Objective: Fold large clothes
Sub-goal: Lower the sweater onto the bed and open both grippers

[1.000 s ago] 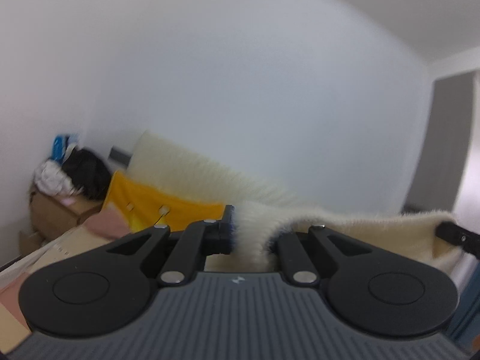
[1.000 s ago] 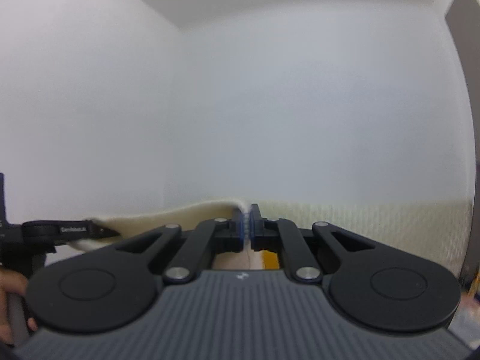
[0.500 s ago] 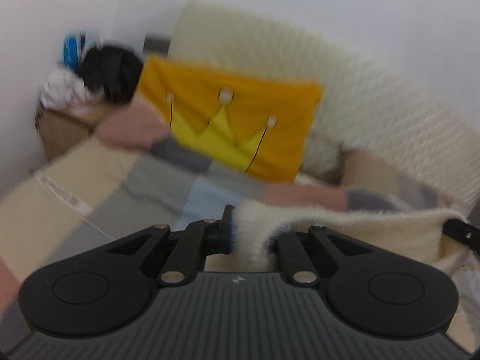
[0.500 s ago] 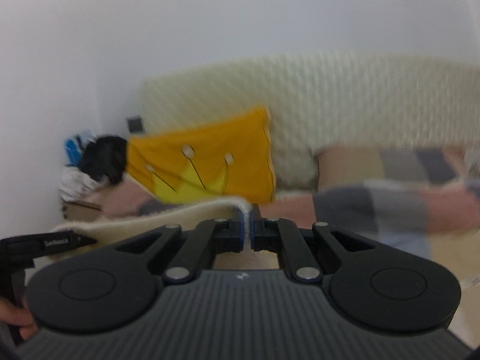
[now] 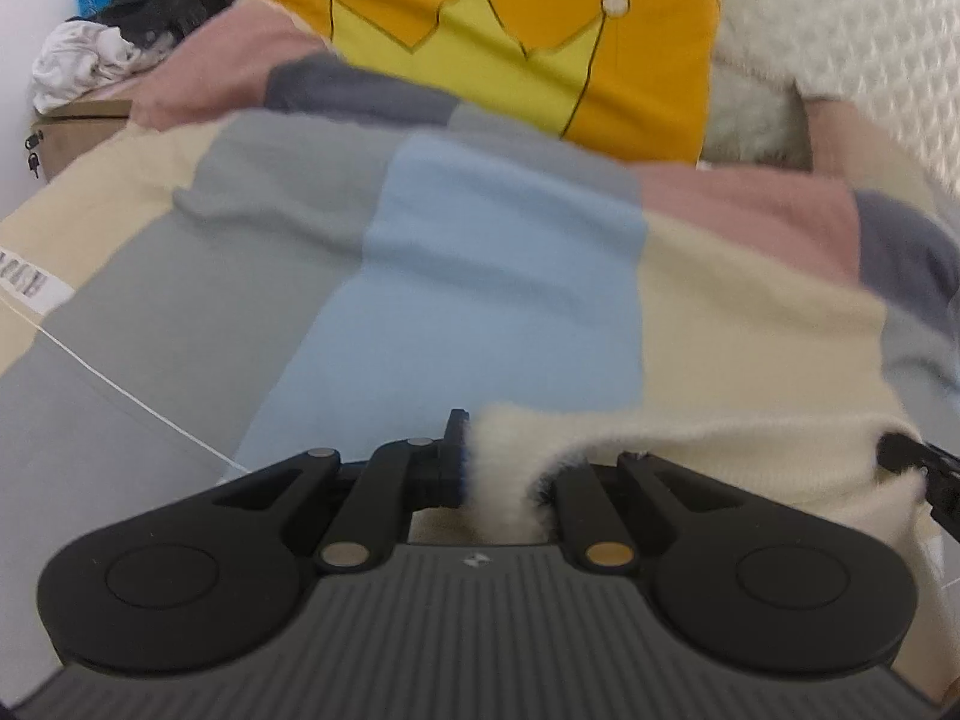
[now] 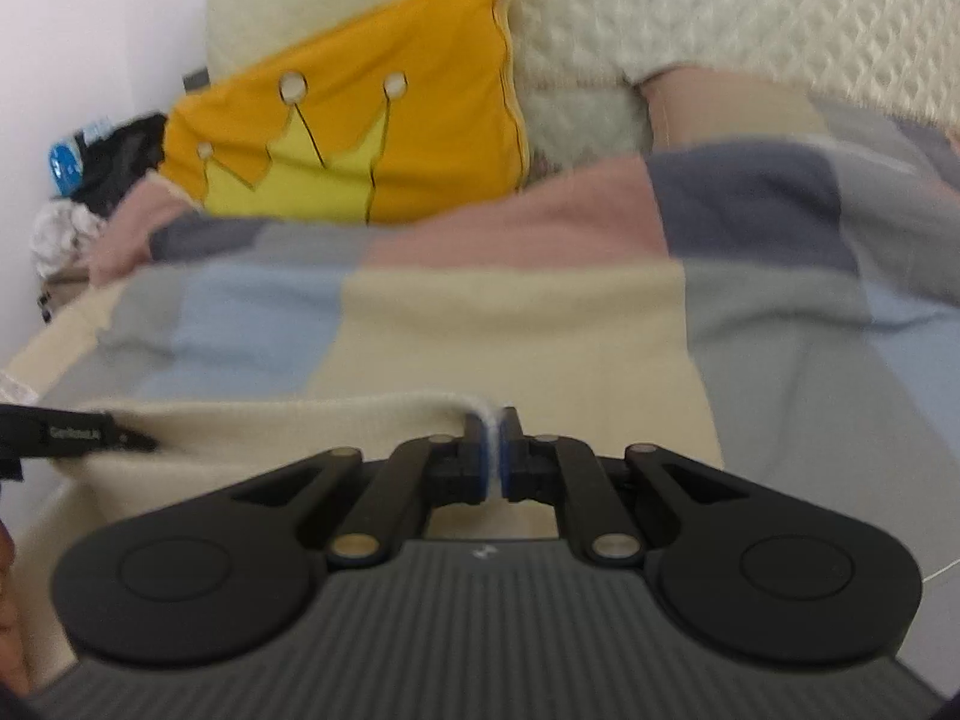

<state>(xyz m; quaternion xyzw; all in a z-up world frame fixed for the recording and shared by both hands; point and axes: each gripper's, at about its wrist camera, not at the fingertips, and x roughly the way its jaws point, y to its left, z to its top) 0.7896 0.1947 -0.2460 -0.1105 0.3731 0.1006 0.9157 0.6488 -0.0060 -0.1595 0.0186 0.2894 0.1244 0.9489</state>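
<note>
A cream fuzzy garment [image 5: 708, 450] is stretched between my two grippers just above a bed. My left gripper [image 5: 480, 462] is shut on one thick fluffy corner, which bulges up and hides its right fingertip. The cloth runs off to the right, where the tip of the other gripper shows. In the right wrist view my right gripper [image 6: 492, 450] is shut on a thin edge of the same cream garment [image 6: 270, 426], which stretches left to the black tip of the left gripper [image 6: 78, 429]. The rest of the garment hangs out of sight below both grippers.
Under the garment lies a patchwork blanket [image 5: 492, 276] of blue, grey, cream and pink squares. A yellow crown pillow [image 5: 498, 30] leans on a cream quilted headboard [image 6: 750, 18]. Black and white clothes [image 5: 120, 18] are heaped on a box at the far left. A hand [image 6: 6, 600] shows at the left edge.
Both grippers dropped and tilted down, carrying the cream garment. The view went from the bare wall to the bed, and the blanket and pillow now fill the frames.
</note>
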